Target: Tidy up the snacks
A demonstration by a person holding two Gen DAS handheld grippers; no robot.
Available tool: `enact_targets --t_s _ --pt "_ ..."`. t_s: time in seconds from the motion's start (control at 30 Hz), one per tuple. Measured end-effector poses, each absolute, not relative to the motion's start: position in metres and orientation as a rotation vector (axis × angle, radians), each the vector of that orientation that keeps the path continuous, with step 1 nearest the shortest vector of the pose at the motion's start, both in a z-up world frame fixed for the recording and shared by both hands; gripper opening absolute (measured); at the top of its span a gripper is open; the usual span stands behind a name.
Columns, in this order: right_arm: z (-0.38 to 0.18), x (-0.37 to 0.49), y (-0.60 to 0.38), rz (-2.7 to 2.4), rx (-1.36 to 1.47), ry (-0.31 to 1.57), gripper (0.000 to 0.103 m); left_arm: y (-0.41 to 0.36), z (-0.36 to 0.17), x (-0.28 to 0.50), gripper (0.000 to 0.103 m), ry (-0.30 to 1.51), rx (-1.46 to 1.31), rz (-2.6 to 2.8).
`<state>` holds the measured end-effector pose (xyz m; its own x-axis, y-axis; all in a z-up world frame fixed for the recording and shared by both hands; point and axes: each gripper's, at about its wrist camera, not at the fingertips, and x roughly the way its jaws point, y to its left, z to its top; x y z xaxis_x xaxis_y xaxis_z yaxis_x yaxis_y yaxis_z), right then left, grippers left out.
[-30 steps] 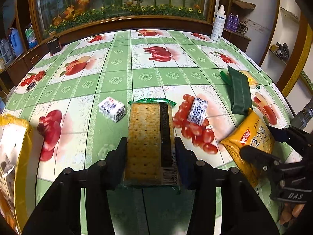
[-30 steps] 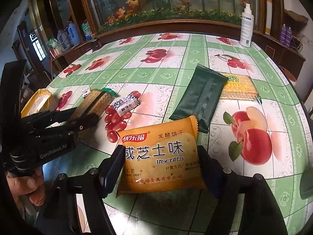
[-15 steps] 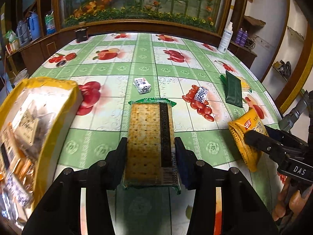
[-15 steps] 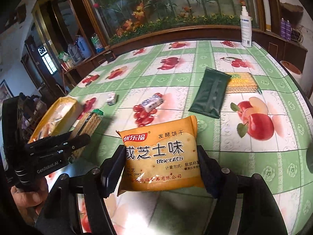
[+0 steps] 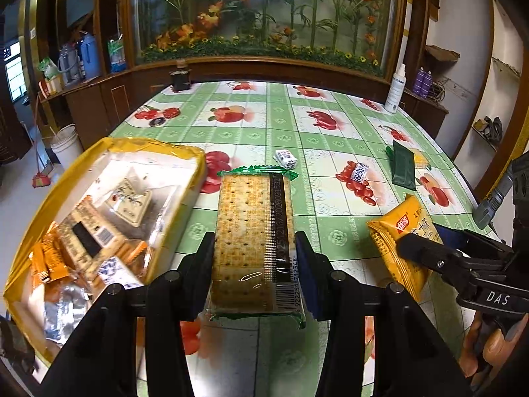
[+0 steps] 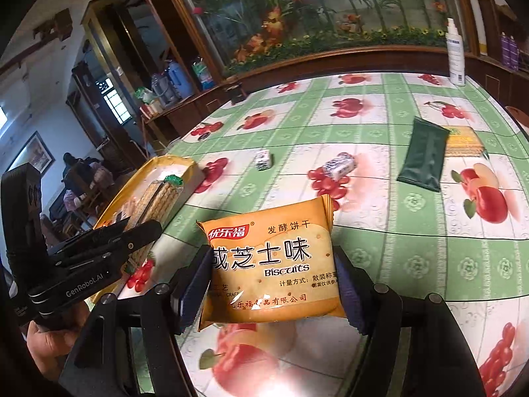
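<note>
1. The table (image 5: pixel 284 122) bore loose snacks awaiting sorting.
2. The box (image 5: pixel 158 147), at its left edge, collected packets, judging by its contents.
3. The left gripper (image 5: pixel 254 254) clamped a cracker pack (image 5: pixel 253 228) beside the box, presumably for deposit.
4. The right gripper (image 6: pixel 274 274) clamped a biscuit bag (image 6: pixel 271 261) above the table, apparently next.
</note>
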<state>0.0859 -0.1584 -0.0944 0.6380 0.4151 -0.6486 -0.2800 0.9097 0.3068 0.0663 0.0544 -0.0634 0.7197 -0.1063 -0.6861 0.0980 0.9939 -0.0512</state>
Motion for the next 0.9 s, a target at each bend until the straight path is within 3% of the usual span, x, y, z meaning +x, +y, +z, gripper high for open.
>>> enact_targets --t_s 0.9 --pt "-0.08 0.081 -0.079 0.558 0.12 0.792 0.071 0.141 -0.048 0.036 0.045 0.683 -0.104 0.04"
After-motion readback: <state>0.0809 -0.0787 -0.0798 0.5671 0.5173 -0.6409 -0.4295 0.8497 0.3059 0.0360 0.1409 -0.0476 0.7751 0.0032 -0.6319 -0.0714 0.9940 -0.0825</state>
